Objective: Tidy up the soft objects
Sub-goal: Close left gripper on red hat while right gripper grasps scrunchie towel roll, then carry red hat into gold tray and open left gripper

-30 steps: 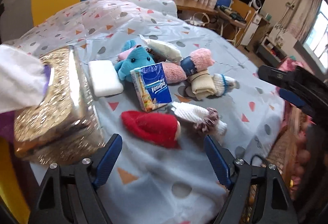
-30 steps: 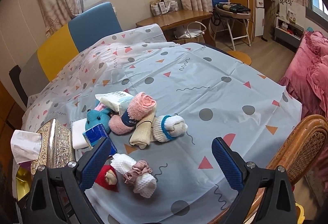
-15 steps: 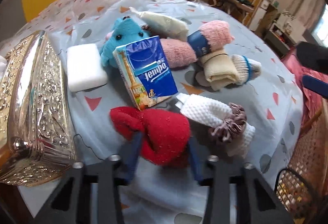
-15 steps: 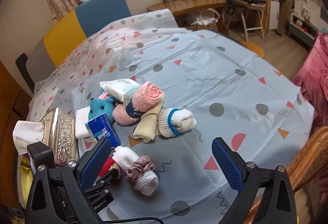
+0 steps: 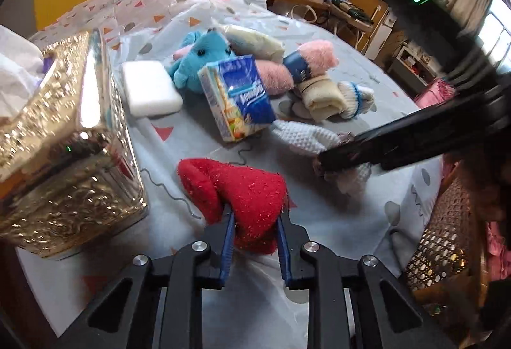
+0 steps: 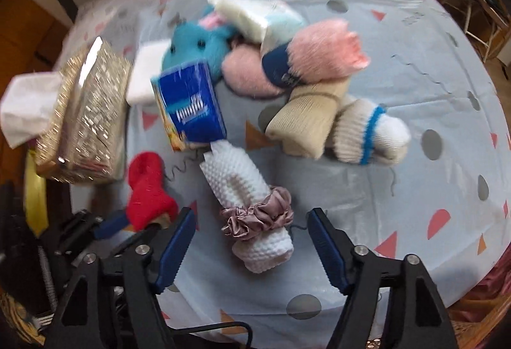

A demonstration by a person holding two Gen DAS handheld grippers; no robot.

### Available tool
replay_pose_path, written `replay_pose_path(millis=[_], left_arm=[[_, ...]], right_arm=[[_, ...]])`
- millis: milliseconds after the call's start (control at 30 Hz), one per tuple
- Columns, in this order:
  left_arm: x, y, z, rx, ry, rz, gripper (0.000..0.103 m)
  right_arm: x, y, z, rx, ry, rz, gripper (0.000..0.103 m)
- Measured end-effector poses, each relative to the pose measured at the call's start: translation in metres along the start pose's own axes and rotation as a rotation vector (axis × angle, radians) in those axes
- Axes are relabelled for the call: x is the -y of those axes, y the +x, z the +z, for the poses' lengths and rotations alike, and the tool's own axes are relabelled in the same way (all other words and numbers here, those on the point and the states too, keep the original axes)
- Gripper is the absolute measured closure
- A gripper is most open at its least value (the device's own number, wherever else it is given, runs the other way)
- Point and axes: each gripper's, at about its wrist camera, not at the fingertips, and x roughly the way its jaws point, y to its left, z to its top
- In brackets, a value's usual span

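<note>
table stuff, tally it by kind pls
socks/rolled knits: 5 (red, pink, beige, white-blue, white with scrunchie)
plush toy: 1
tissue packs: 2 (blue, pale)
sponge: 1
tissue box: 1
total: 10

Soft daylight fills both fisheye views; glare streaks the gold box (image 5: 64, 138) (edges bend and darken), and motion blur smears the right wrist picture.
</note>
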Motion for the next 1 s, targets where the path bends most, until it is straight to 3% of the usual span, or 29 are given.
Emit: replay_pose_path(millis=[67,300,467,600,733,867,1000], left_arm=[[0.0,-0.006,0.004,0.023,0.015,-0.001,0.081],[0.0,-0.047,0.03,0.133,-0.005,-0.084,0.082],[-0.014,-0.074,0.073,0.212,-0.038,-0.076,0.082],[-0.043,-0.105,0.108,0.301,-0.11,-0.032,0.082],[-0.085,-0.136,0.126,0.389,-0.176,0.065,0.082],[-0.146,-0.159,0.12,0.435,-0.283,0.175,0.082],[-0.207,-0.174,0.084,0.446,-0.406,0.272,0.082]], right_arm=[[-0.005,0.012,0.002,-0.032,-0.011,-0.043,0.062],[-0.019,0.019,-0.005,-0.01,-0.046,-0.058,0.065],[-0.022,0.017,-0.004,-0.013,-0.071,-0.085,0.065],[-0.026,0.02,-0.005,-0.008,-0.068,-0.079,0.065],[-0.027,0.02,-0.007,-0.008,-0.061,-0.071,0.065],[-0.025,0.02,-0.006,-0.006,-0.054,-0.066,0.065],[-0.014,0.022,-0.003,-0.009,-0.057,-0.068,0.065]])
